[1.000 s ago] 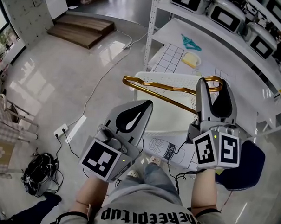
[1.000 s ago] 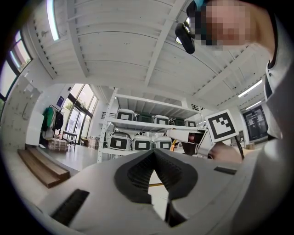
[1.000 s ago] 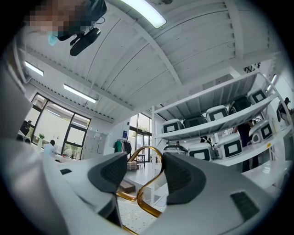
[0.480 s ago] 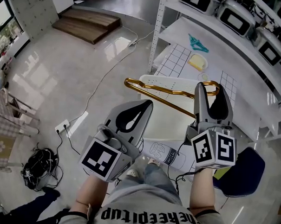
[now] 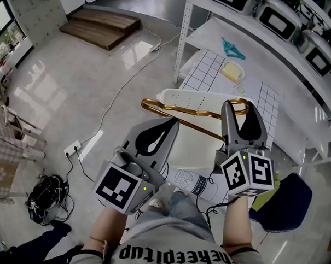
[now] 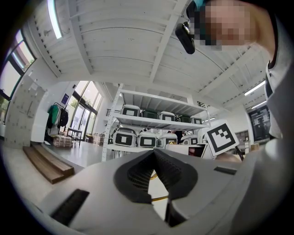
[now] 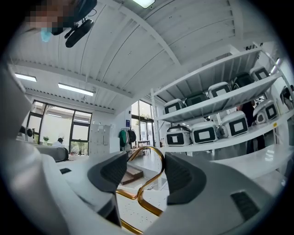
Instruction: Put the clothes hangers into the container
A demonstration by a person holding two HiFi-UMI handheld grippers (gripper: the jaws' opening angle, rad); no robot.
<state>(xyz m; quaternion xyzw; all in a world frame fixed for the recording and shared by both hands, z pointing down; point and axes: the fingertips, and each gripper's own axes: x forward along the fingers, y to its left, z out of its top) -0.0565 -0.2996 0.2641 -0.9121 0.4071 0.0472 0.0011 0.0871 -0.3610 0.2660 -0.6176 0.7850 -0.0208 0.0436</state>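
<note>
Two grippers over the bin, gold hanger at the right one.
Near, the left gripper point(image 5: 172, 124) is closed tight with nothing in it, idle beside the work. The right gripper point(image 5: 237, 111) has its jaws apart with the hook of the gold hanger point(image 5: 183, 109) between them, wire touching one pad, not pinched. Can't tell if the hanger hangs off that jaw or already rests on something. The hanger bar runs leftward across the white perforated container point(image 5: 194, 96), whose far rim shows just past the bar. To finish well, my judgement: lower until the bar sits inside the walls, keep it level so the left end doesn't catch the rim, then slide the jaw sideways out of the hook. Far: shelf point(image 5: 267, 56) with a teal item point(image 5: 233, 48), well apart.
</note>
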